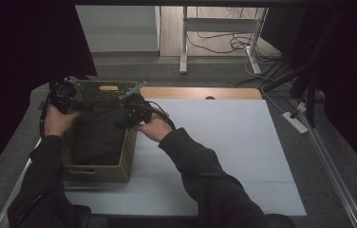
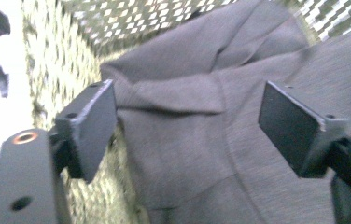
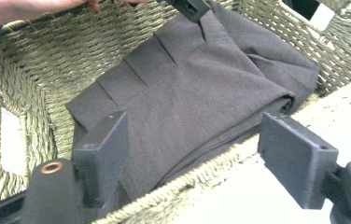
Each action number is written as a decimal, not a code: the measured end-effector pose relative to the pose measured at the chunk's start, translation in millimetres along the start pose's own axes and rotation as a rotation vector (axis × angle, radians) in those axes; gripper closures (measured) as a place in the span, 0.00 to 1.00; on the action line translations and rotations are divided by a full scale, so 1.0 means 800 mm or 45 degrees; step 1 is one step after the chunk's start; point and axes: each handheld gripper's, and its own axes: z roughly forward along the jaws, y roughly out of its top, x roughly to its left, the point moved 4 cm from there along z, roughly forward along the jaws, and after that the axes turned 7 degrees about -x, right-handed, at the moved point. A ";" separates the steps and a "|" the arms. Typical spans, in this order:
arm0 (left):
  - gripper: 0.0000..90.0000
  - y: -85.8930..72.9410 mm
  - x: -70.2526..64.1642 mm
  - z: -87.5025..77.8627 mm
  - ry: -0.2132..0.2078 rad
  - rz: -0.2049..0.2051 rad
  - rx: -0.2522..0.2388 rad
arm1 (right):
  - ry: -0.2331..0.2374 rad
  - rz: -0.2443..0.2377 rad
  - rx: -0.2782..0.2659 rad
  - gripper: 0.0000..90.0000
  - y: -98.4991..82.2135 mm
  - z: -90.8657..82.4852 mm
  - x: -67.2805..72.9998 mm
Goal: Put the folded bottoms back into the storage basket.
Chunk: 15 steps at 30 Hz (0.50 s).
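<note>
The dark cloth (image 2: 197,140) lies in the woven basket (image 3: 33,60) beneath both spread claws, left claw (image 2: 187,126) and right claw (image 3: 192,154).

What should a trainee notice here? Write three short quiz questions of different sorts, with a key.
1. True or false: the dark cloth lies inside the woven basket.
2. The left tongs are: A) shut on the cloth, B) open above the cloth, C) shut on the basket rim.
3. Fill in: the basket stands at the ____ side of the white table in the high view.

Key: 1 true; 2 B; 3 left.
</note>
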 end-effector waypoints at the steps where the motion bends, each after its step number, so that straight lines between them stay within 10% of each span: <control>1: 0.20 0.001 -0.001 -0.001 -0.009 -0.005 -0.006 | 0.006 0.010 -0.004 0.25 -0.001 -0.002 -0.002; 15: 0.09 -0.007 -0.028 -0.004 -0.193 -0.054 -0.085 | 0.072 0.029 -0.068 0.13 -0.024 -0.023 -0.020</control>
